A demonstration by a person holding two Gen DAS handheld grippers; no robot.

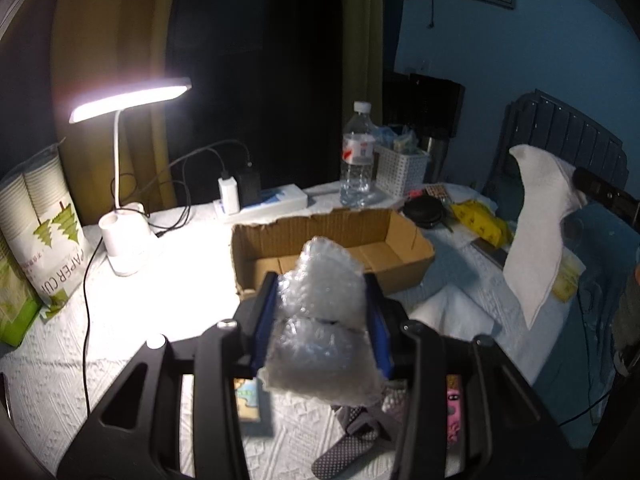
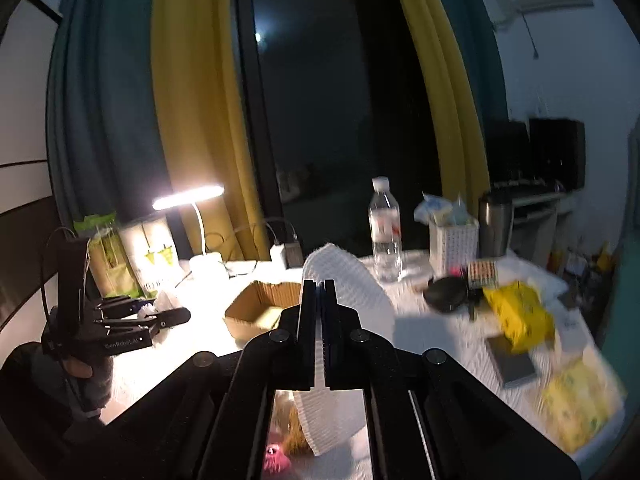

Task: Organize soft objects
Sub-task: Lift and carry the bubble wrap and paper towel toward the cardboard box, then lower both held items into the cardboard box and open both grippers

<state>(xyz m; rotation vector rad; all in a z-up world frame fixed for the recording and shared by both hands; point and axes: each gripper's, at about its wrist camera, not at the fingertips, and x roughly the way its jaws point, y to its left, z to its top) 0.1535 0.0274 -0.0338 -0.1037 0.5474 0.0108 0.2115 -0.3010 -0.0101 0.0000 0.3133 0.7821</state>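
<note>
A wad of bubble wrap [image 1: 324,312] is clamped between the part-open fingers of the left gripper [image 1: 322,300], above the cardboard box [image 1: 404,248], probably its destination. A white cloth [image 2: 344,280] is pinched in the fully closed right gripper [image 2: 319,292], lifted clear of the table [image 1: 120,332].

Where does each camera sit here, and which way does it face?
Left wrist: on the left gripper, facing across the table to the cardboard box; its fingers clamp bubble wrap.
Right wrist: on the right gripper, facing the window; fingers shut on a white cloth.
Shared: box, desk lamp, water bottle.
</note>
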